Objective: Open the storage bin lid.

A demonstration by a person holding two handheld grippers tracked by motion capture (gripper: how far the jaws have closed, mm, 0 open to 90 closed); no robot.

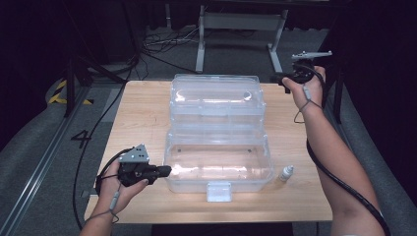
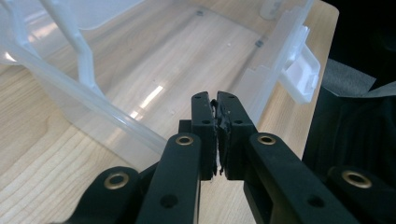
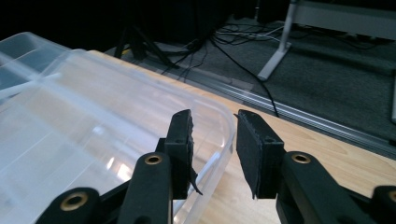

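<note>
I'm pinching the box's [image 1: 219, 169] left wall with my left gripper [image 2: 217, 122]; my right gripper [image 3: 214, 135] is hanging released over the lid [image 3: 93, 116].

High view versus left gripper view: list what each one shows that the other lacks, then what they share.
High view: the opened lid, the right gripper raised at the far right, both forearms. Left gripper view: the left gripper with its frayed pads almost together. Shared: the clear box, its white latch, the wooden table.
</note>
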